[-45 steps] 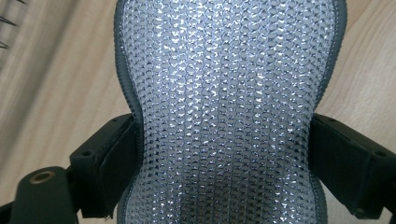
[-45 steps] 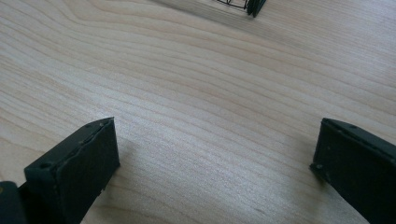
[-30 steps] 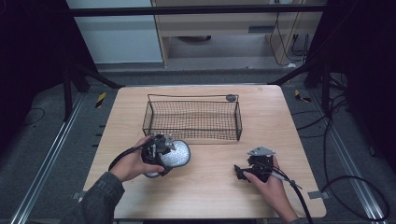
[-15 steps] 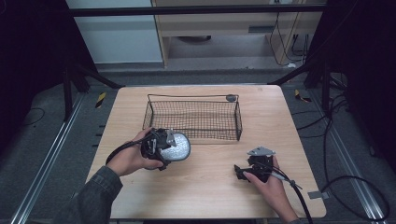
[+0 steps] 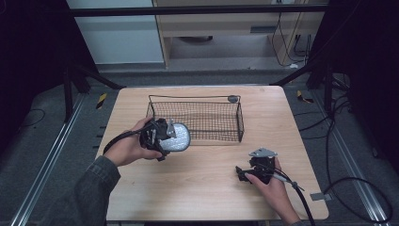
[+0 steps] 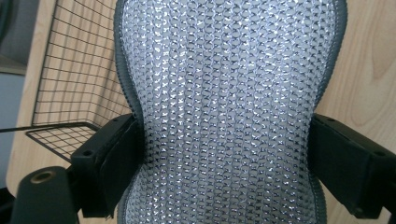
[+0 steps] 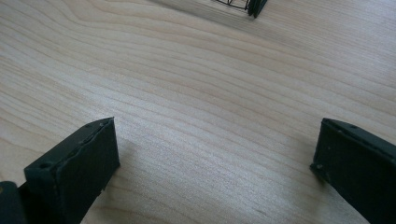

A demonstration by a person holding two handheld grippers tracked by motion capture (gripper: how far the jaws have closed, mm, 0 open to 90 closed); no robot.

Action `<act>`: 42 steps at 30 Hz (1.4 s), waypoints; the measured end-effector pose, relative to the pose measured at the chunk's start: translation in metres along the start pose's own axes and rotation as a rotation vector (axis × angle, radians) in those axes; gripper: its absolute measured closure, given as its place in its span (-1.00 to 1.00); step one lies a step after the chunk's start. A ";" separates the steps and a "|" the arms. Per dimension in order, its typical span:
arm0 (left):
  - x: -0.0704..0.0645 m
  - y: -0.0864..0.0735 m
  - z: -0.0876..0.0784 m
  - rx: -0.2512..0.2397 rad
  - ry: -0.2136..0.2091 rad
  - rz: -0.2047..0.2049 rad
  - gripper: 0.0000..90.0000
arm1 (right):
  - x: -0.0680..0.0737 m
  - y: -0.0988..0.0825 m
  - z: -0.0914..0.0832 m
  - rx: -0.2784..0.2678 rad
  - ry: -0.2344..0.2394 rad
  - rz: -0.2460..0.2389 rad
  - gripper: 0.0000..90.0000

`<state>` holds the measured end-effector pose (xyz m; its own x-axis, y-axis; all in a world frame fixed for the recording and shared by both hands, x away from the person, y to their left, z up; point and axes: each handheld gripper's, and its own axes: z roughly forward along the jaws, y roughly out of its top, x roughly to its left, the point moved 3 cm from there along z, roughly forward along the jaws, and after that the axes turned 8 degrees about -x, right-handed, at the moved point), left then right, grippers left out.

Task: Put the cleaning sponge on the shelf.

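Left gripper pinches silver mesh pad beside basket.

No text, label, brand, number or sign can be read in any of the views (the wood table, the wire basket and the silvery mesh pad all show bare surfaces, with no print on them).

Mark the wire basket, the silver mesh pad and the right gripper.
wire basket point(image 5: 237, 114), high view, right end wall.
silver mesh pad point(image 6: 229, 93), left gripper view, centre of its woven face.
right gripper point(image 7: 212, 163), right gripper view, midway between its open jaws.
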<state>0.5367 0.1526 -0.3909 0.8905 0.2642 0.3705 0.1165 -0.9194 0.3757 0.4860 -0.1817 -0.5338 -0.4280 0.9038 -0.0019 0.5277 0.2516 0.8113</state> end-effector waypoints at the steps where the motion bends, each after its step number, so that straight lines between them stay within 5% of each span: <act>1: 0.002 0.001 0.000 -0.003 0.006 0.005 -0.73 | 0.000 0.000 0.000 0.001 0.000 0.001 -0.99; 23: 0.041 0.022 -0.009 -0.012 0.058 0.054 -0.73 | -0.001 -0.001 -0.001 0.002 0.007 -0.006 -0.99; 42: 0.077 0.026 0.003 -0.028 0.109 0.064 -0.73 | -0.006 -0.004 -0.006 0.001 -0.010 0.005 -0.99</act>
<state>0.6097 0.1487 -0.3550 0.8427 0.2363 0.4838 0.0470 -0.9274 0.3712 0.4820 -0.1901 -0.5340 -0.4184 0.9082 -0.0036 0.5303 0.2476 0.8109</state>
